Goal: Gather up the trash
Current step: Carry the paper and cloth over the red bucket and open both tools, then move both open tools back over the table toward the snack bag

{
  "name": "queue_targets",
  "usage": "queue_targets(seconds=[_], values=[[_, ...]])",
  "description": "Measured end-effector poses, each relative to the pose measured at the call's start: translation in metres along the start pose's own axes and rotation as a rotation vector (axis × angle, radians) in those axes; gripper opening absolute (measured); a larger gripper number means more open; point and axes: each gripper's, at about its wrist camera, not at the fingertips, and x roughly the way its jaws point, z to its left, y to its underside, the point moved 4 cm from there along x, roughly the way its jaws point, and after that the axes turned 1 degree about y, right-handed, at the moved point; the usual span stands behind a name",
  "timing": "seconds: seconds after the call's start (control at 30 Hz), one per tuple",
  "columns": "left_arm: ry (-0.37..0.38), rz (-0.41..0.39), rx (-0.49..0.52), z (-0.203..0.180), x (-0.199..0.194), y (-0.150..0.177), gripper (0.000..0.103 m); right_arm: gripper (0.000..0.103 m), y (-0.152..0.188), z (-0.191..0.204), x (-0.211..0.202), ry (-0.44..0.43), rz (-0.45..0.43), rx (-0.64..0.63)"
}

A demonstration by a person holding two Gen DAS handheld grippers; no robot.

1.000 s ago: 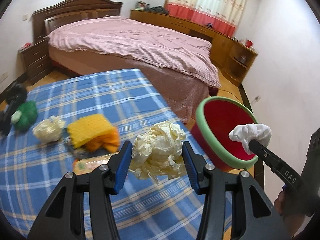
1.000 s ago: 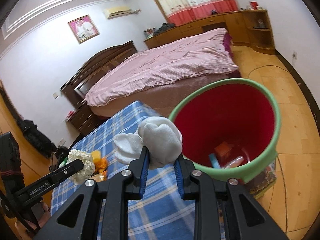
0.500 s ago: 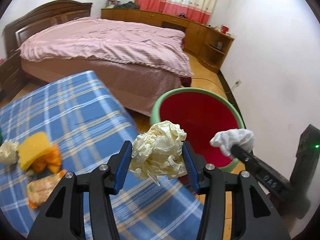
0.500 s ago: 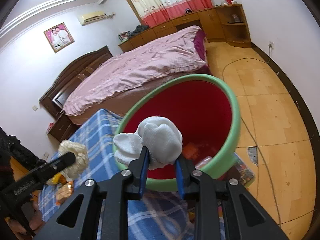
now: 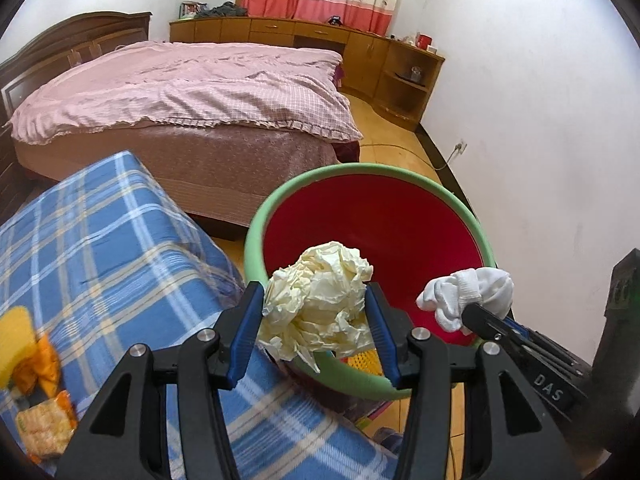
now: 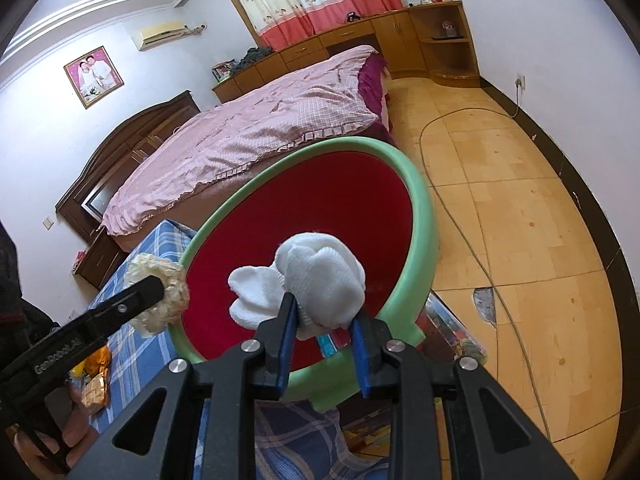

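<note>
My left gripper (image 5: 314, 306) is shut on a crumpled cream paper ball (image 5: 320, 300) and holds it over the near rim of the red bin with a green rim (image 5: 360, 172). My right gripper (image 6: 322, 314) is shut on a balled white cloth (image 6: 320, 284) above the bin's red inside (image 6: 304, 216). In the left wrist view the white cloth (image 5: 468, 292) hangs over the bin's right side. In the right wrist view the paper ball (image 6: 160, 296) sits at the bin's left rim. Some trash lies at the bin's bottom.
A table with a blue plaid cloth (image 5: 100, 240) stands left of the bin, with a yellow sponge (image 5: 16, 336) and snack wrappers (image 5: 44, 428) on it. A pink bed (image 5: 180, 92) lies behind. A cable (image 6: 460, 220) runs over the wooden floor.
Both grippers moved from over the table toward the bin and now hold their loads above its opening. Both stayed shut on their loads.
</note>
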Motion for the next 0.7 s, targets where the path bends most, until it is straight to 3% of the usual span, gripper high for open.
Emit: queue_targets(seconds=[0.3,0.7], values=[[0.008,-0.004,0.014,-0.003,0.009,-0.004,0.059,0.028,-0.001,-0.002,0.001,0.001,-0.003,-0.003],[0.048,-0.029,-0.032,-0.001,-0.005,-0.009,0.061,0.047,-0.001,0.01,-0.001,-0.032,-0.009,0.001]])
